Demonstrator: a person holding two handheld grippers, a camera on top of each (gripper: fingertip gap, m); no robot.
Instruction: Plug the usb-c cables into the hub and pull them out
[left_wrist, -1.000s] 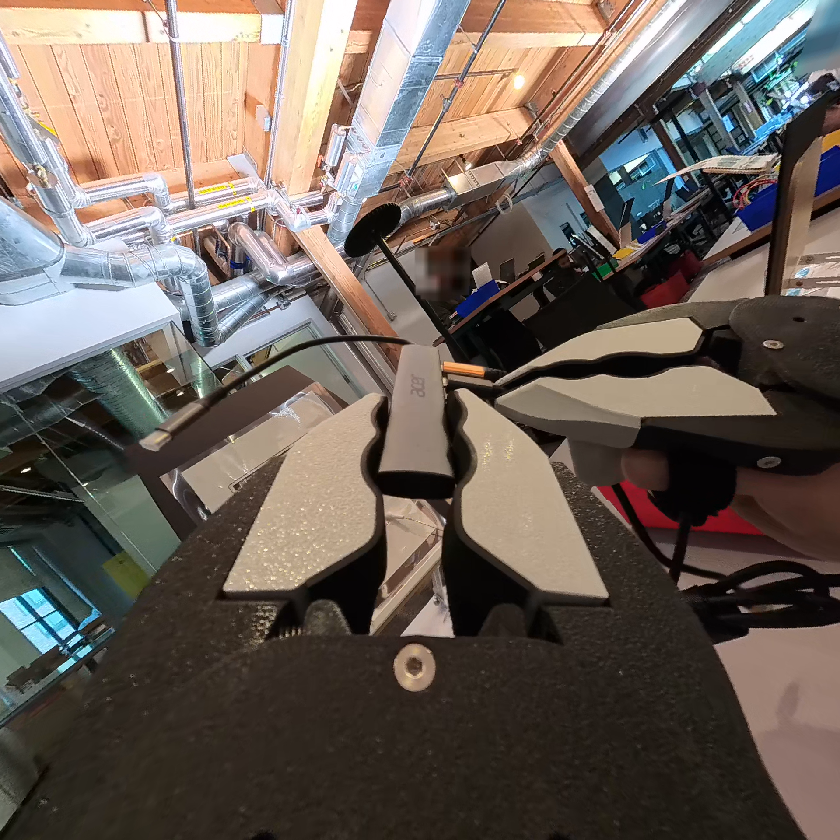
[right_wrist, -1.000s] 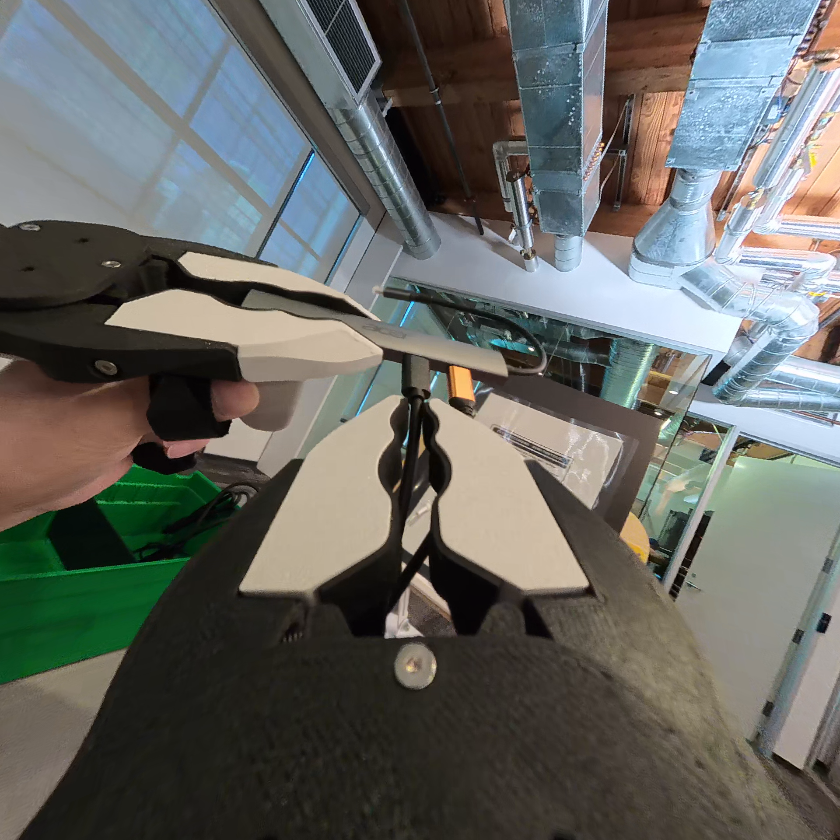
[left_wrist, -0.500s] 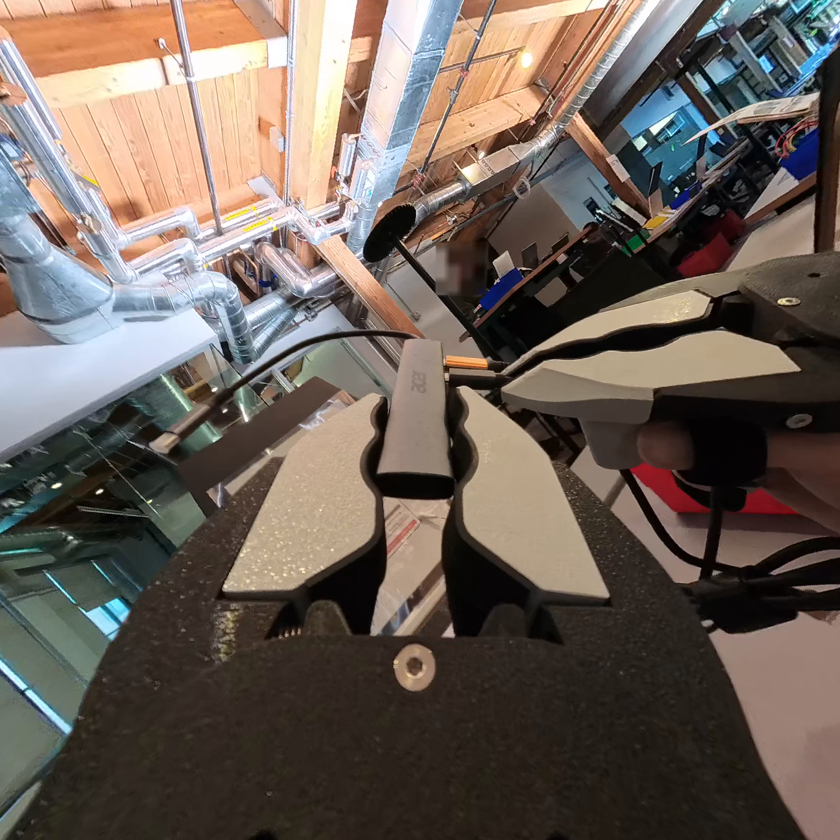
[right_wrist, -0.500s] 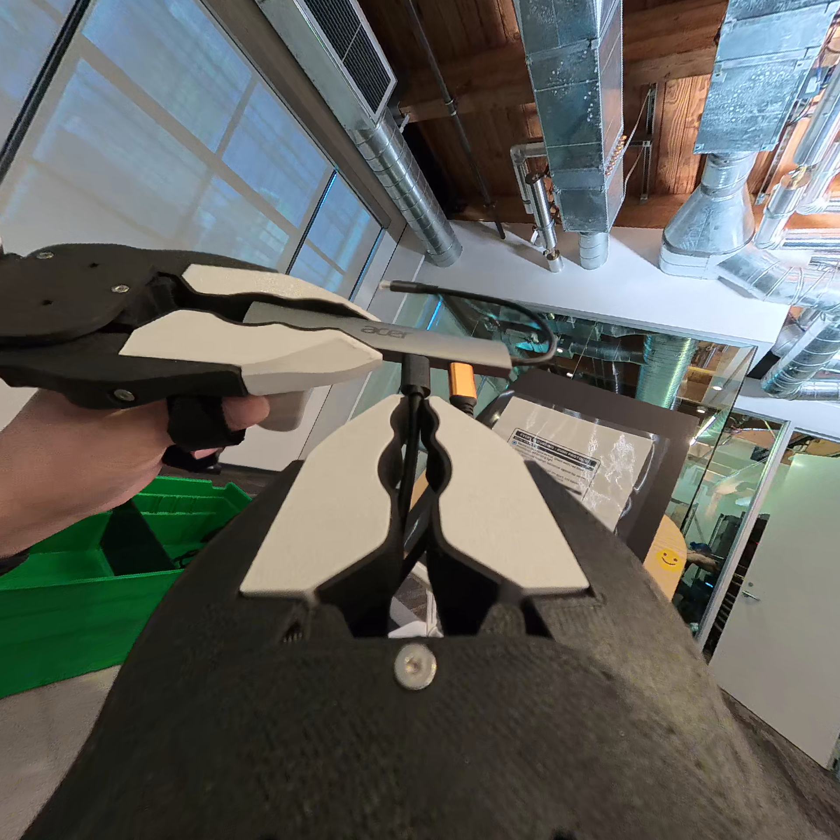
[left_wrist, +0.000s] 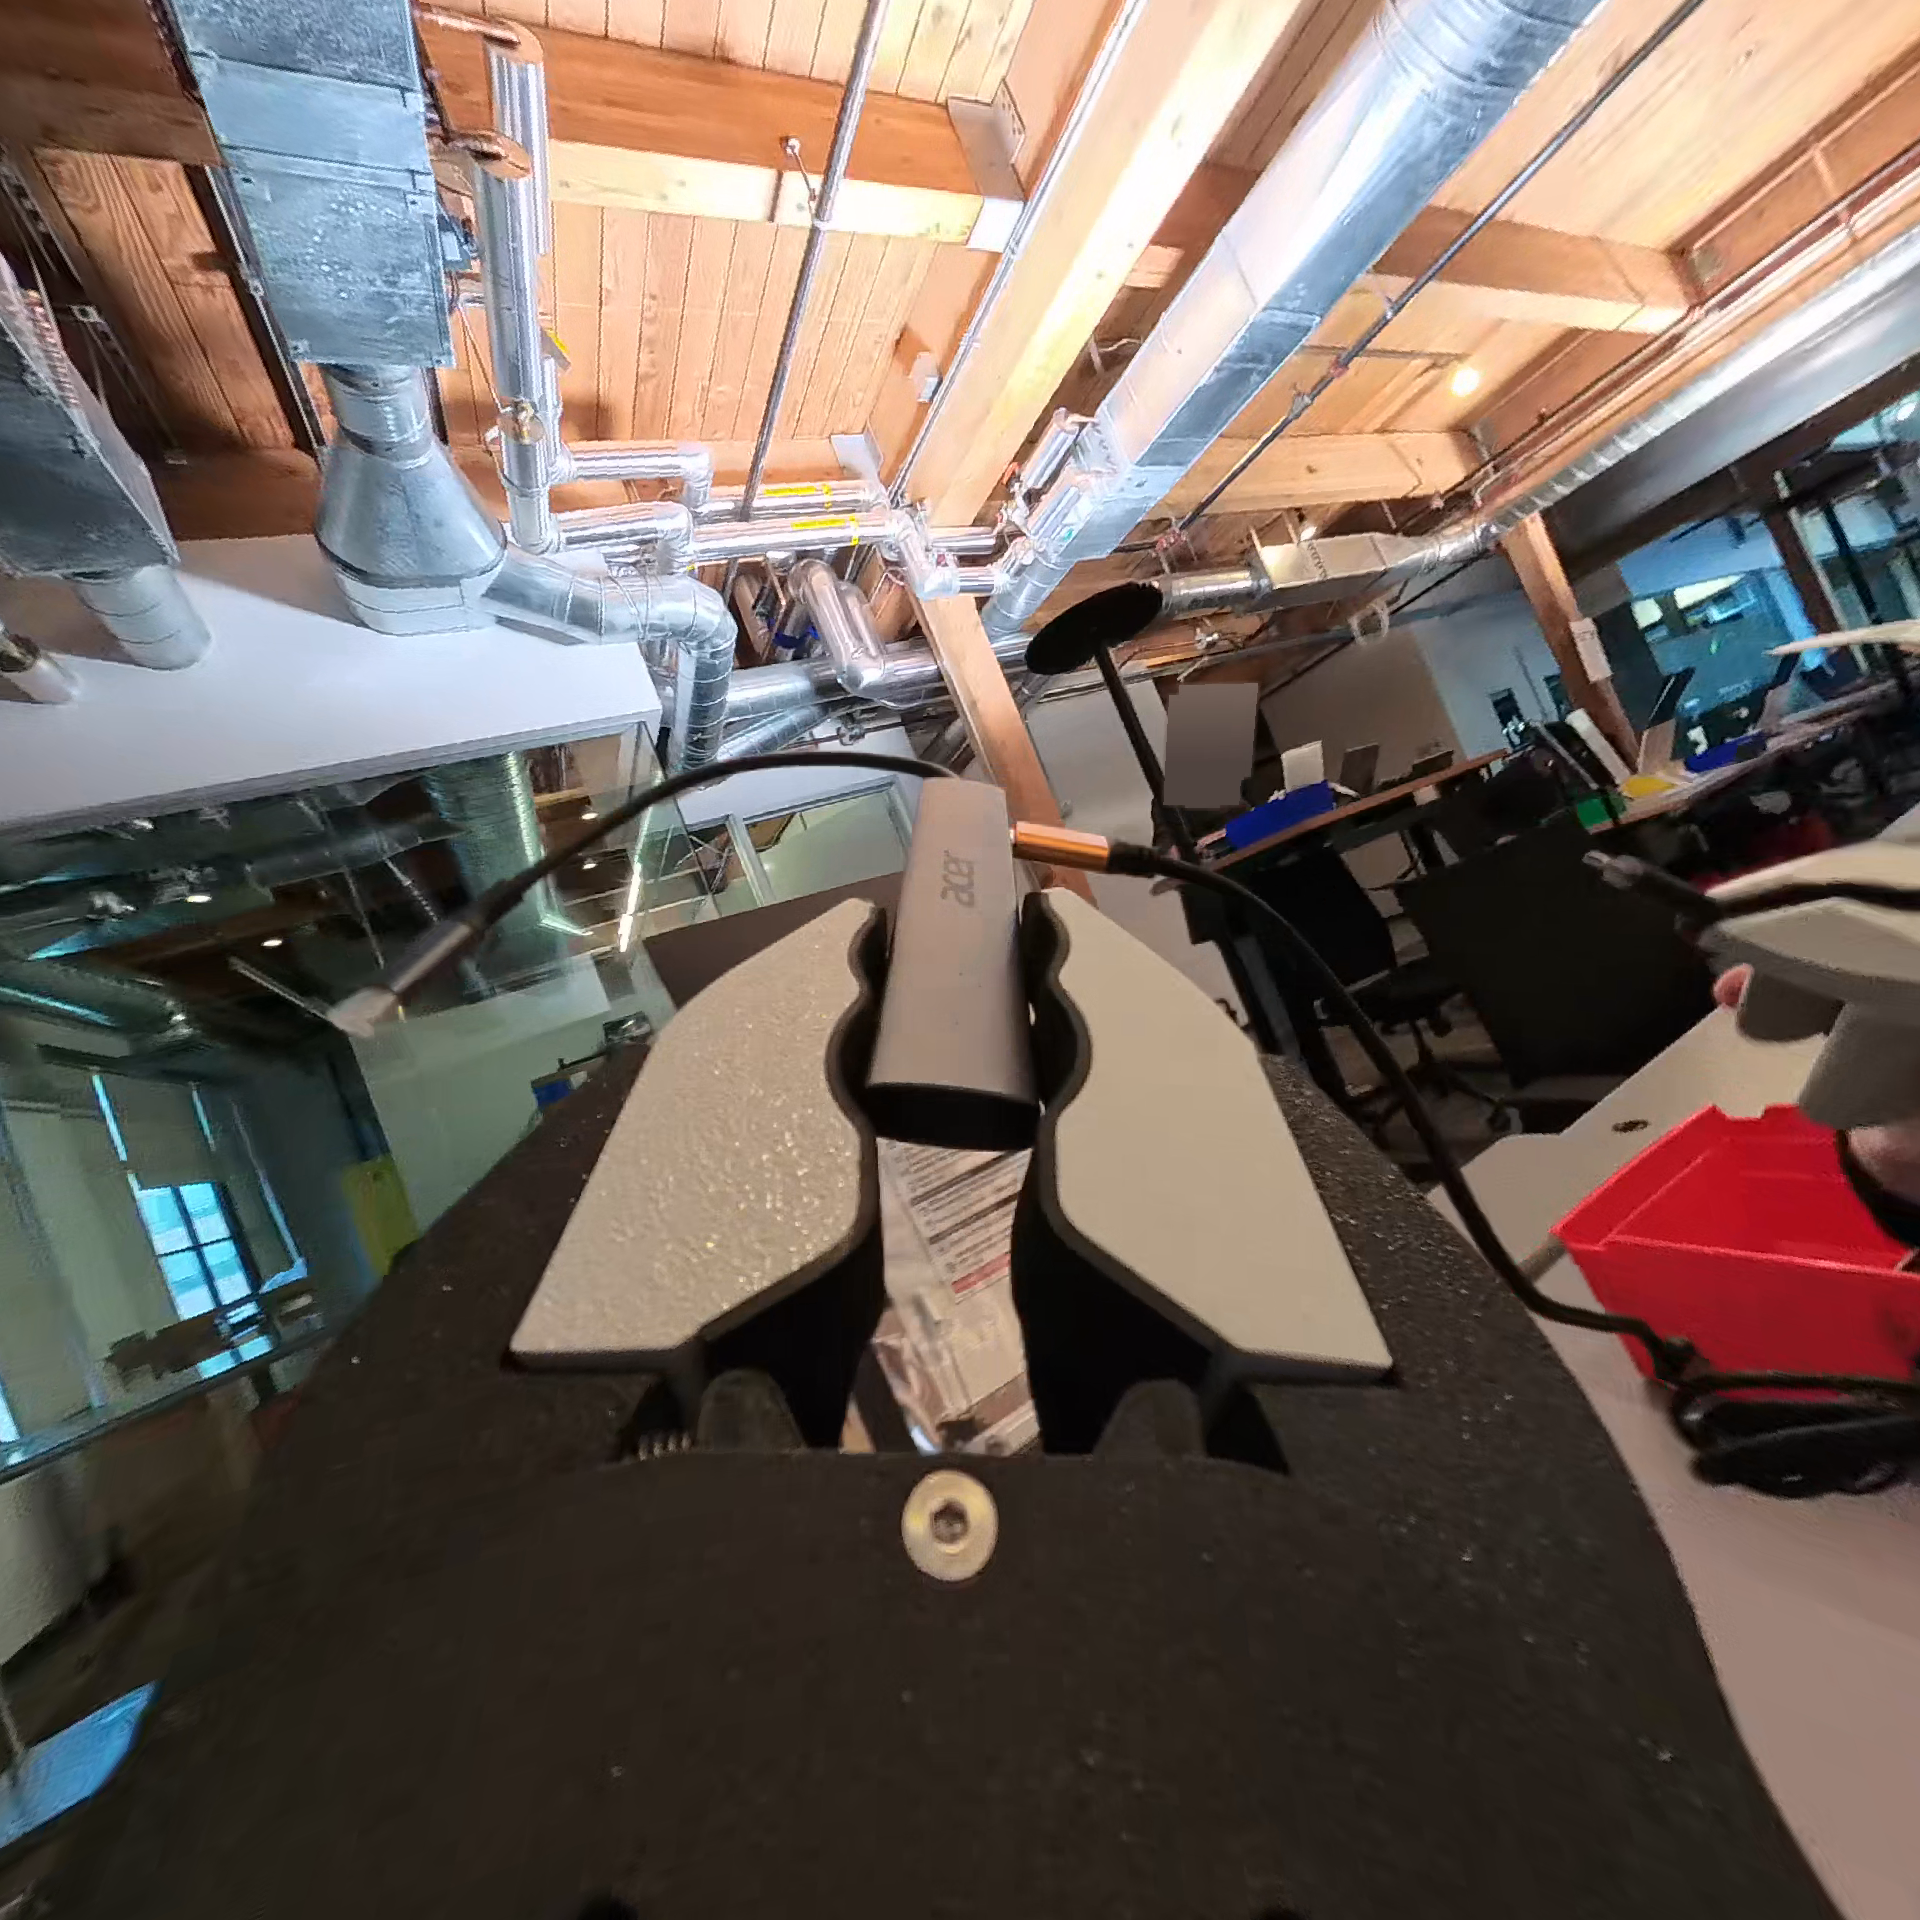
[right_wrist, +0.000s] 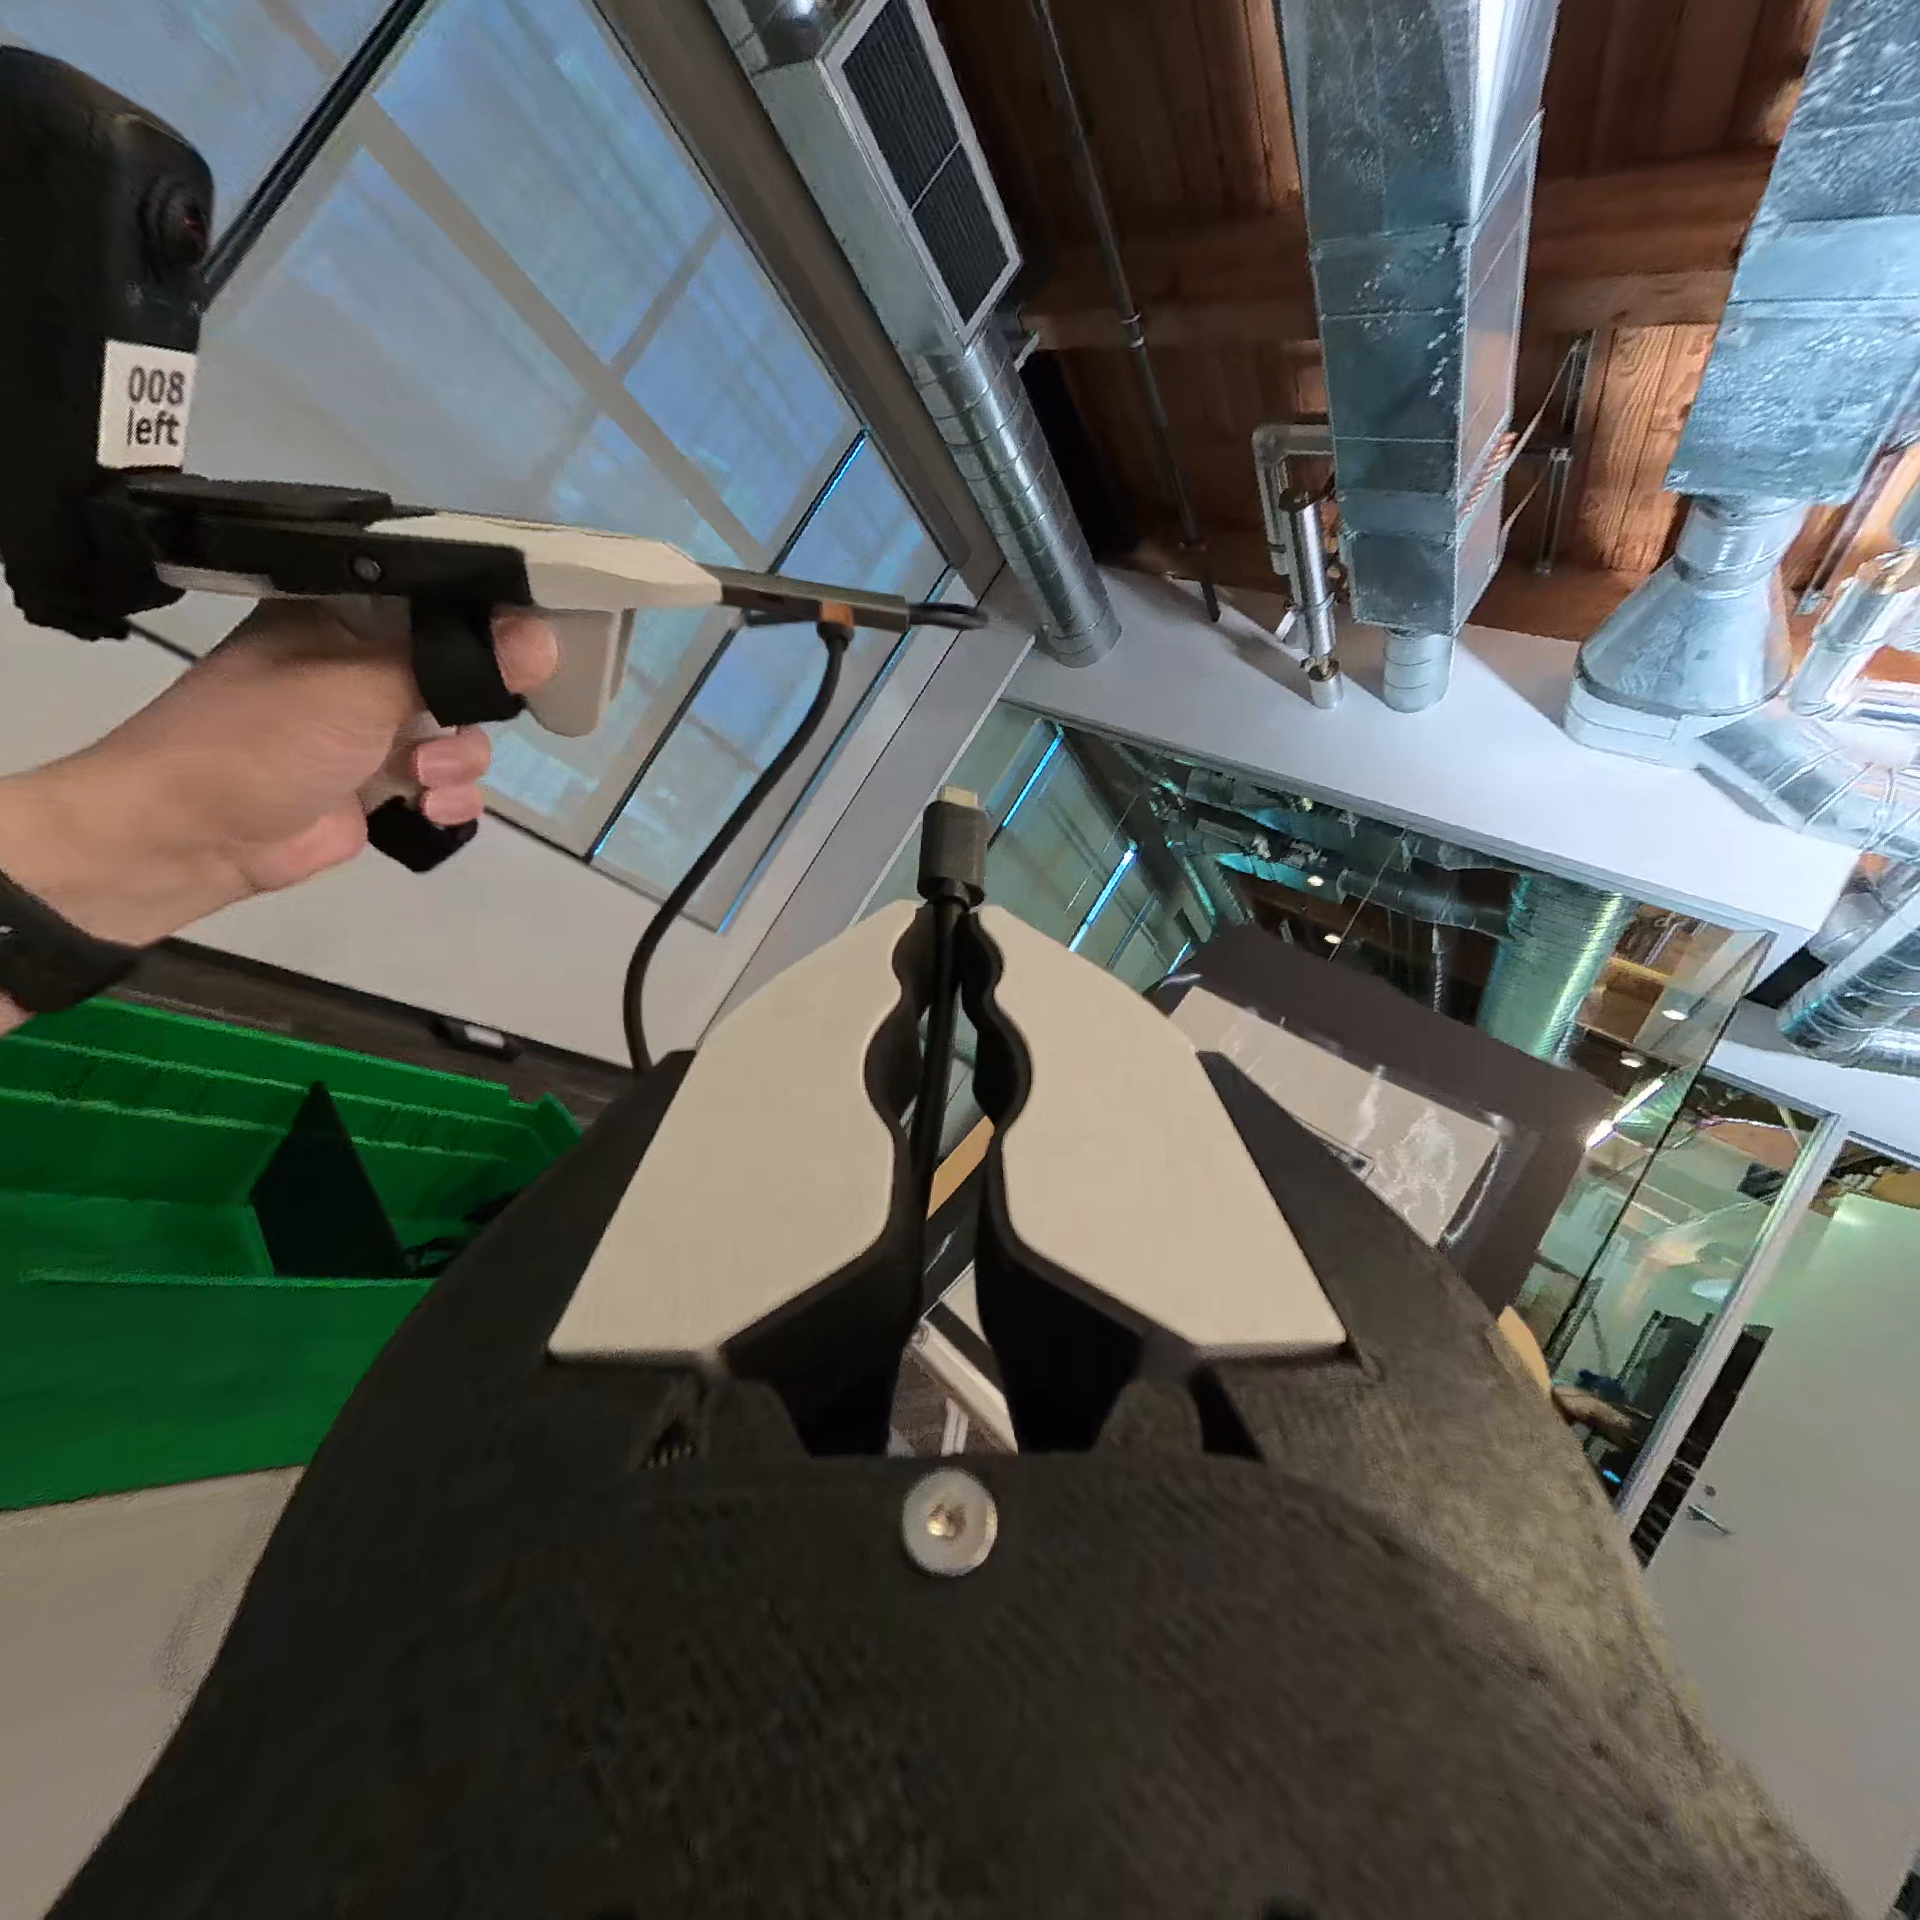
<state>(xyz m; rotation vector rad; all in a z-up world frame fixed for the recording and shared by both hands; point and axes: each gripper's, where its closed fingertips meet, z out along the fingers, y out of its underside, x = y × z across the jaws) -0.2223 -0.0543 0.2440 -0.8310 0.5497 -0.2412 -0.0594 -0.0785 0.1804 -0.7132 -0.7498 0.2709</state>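
Observation:
My left gripper (left_wrist: 954, 914) is shut on a grey hub (left_wrist: 956, 966) and holds it up in the air. An orange-tipped cable (left_wrist: 1065, 844) is plugged into the hub's right side; the hub's own lead (left_wrist: 582, 847) curls off to the left with its plug hanging free. My right gripper (right_wrist: 948, 914) is shut on a black usb-c cable (right_wrist: 954, 842), whose plug stands free above the fingertips, apart from the hub. The right gripper shows at the right edge of the left wrist view (left_wrist: 1704, 914). The left gripper with the hub (right_wrist: 821, 605) shows at upper left in the right wrist view.
A red bin (left_wrist: 1756, 1247) stands on the white table (left_wrist: 1829, 1621) at the right, with black cables (left_wrist: 1808, 1423) coiled beside it. A green bin (right_wrist: 208, 1226) sits at lower left in the right wrist view. A person's hand (right_wrist: 260, 769) grips the left tool. Some 20 centimeters of space lies between my two pairs of fingers.
The black usb-c plug was in the hub's side; now it is out and my right gripper has drawn well away to the right with it. The hub stays in my left gripper.

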